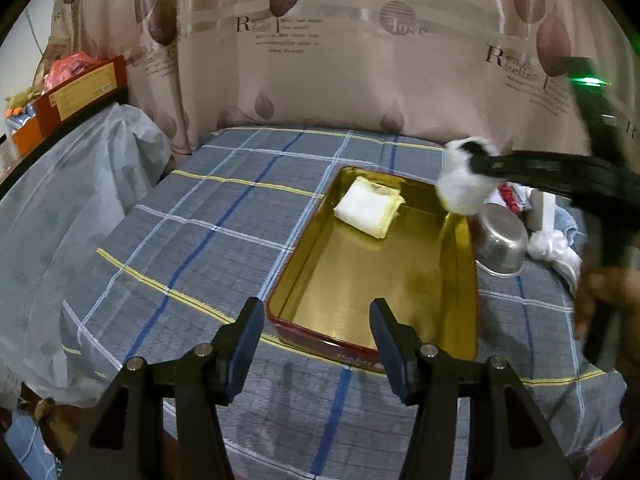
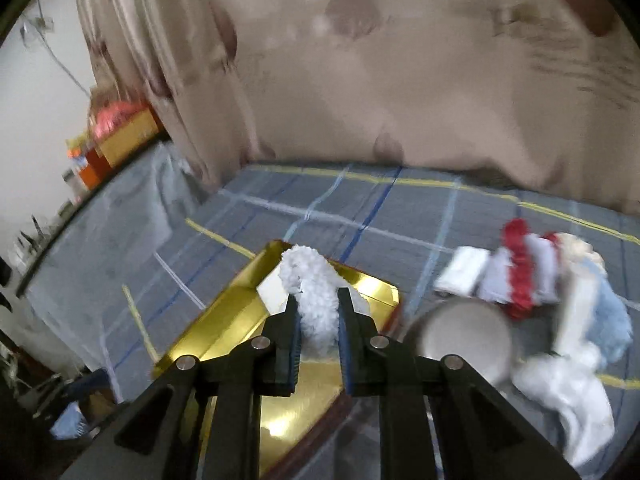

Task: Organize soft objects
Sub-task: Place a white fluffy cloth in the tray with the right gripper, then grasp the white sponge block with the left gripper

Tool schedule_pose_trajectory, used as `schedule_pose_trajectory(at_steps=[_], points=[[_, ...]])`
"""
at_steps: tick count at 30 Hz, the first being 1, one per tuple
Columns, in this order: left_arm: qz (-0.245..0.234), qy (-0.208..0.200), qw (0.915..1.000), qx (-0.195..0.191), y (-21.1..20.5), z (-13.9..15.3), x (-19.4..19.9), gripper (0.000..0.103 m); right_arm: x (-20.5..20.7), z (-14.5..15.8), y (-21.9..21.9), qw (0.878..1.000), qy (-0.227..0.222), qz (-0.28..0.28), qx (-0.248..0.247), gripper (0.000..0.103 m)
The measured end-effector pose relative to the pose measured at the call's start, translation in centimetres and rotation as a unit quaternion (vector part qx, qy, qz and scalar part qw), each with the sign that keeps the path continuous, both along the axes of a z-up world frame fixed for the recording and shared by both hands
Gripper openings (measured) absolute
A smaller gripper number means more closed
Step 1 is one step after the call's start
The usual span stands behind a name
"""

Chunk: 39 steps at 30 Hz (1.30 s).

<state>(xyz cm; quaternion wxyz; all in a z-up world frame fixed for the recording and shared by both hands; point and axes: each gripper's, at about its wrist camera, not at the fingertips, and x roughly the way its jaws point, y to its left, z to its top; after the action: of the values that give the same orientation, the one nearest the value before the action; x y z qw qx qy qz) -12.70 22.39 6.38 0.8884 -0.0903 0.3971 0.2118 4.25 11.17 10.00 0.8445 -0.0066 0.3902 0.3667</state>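
A gold tin tray (image 1: 360,292) with a red rim lies on the plaid cloth and holds a folded white cloth (image 1: 368,207) at its far end. My left gripper (image 1: 316,316) is open and empty, just in front of the tray's near edge. My right gripper (image 2: 318,300) is shut on a fluffy white soft object (image 2: 316,292) and holds it in the air above the tray (image 2: 224,328). In the left wrist view that gripper (image 1: 476,166) and the white object (image 1: 460,188) hang over the tray's far right corner.
A steel bowl (image 1: 500,240) lies tipped just right of the tray. Behind it is a pile of soft things (image 2: 532,276), red, white and pale blue. A curtain hangs behind the table, and a plastic-covered shelf (image 1: 80,184) stands at the left.
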Motion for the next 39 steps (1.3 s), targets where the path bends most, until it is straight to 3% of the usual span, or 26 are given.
schedule_pose_trajectory(at_steps=[5,13,16,19,20,21,26,29,33,34,36,39], points=[[0.008,0.004,1.0000,-0.002,0.6,-0.1,-0.1,0.056,1.7,-3.5,4.4,0.999,0.019,0.002,-0.050,0.015],[0.006,0.016,0.9999,-0.003,0.8,-0.8,0.3,0.056,2.6,-7.0,7.0,0.993,0.021,0.000,-0.113,0.015],[0.005,0.017,0.9998,0.002,0.6,-0.8,0.3,0.056,2.7,-7.6,7.8,0.991,0.014,0.005,-0.134,0.022],[0.005,0.017,0.9998,0.002,0.6,-0.8,0.3,0.056,2.3,-6.9,8.2,0.989,-0.017,-0.005,-0.148,0.056],[0.006,0.017,0.9998,0.003,0.5,-0.7,0.3,0.056,2.0,-6.3,7.9,0.989,-0.030,-0.011,-0.142,0.077],[0.007,0.016,0.9998,0.003,0.5,-0.6,0.3,0.056,1.8,-5.7,7.5,0.990,-0.041,-0.017,-0.133,0.089],[-0.003,0.012,0.9998,0.014,-0.4,-0.3,0.2,0.056,-2.3,-0.8,0.9,0.989,-0.127,-0.069,-0.042,0.097],[-0.020,0.014,0.9994,0.026,-1.5,-0.3,0.3,0.056,-5.1,0.0,-6.5,0.979,-0.156,-0.125,-0.033,0.100],[-0.054,0.014,0.9982,0.023,-3.1,-0.1,0.6,0.056,-6.3,-2.3,-15.7,0.961,-0.163,-0.199,-0.105,0.100],[-0.063,0.013,0.9978,0.018,-3.5,0.0,0.8,0.056,-6.2,-3.5,-18.7,0.950,-0.160,-0.222,-0.149,0.100],[-0.085,0.010,0.9963,0.006,-4.5,0.4,1.3,0.056,-5.8,-4.9,-22.2,0.937,-0.149,-0.253,-0.190,0.100],[-0.119,0.001,0.9927,-0.022,-6.1,1.3,2.7,0.056,-5.0,-6.8,-27.7,0.923,-0.119,-0.298,-0.213,0.100]])
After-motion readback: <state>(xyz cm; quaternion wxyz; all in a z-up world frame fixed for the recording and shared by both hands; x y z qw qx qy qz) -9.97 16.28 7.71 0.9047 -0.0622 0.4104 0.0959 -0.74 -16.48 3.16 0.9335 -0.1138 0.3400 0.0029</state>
